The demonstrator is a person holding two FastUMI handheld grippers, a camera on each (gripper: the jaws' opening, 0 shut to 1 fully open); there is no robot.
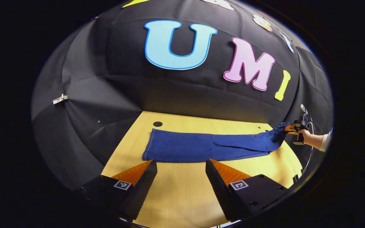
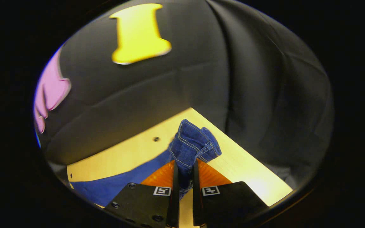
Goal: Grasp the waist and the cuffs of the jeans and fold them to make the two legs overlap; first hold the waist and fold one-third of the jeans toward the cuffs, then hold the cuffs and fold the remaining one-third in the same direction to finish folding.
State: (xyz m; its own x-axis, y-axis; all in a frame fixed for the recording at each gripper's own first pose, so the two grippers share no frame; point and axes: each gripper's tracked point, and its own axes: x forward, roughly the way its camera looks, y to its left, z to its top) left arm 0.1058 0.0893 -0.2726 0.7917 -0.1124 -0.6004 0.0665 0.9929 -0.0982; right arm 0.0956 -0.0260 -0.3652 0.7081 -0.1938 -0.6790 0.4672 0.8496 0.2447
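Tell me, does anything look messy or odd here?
Only one thing: the jeans lie flat on the table, but their far end is bunched and lifted, pinched in the right hand-held gripper.

I am working in a recording booth, a staged test set rather than a home. Black cloth (image 1: 112, 79) hangs as the wall from nine o'clock round to three o'clock, creased and held by a small white clip (image 1: 60, 99) at nine o'clock. The pale wooden worktop (image 1: 182, 190) at six o'clock has drilled holes (image 1: 157, 124) in its board, like lab furniture.
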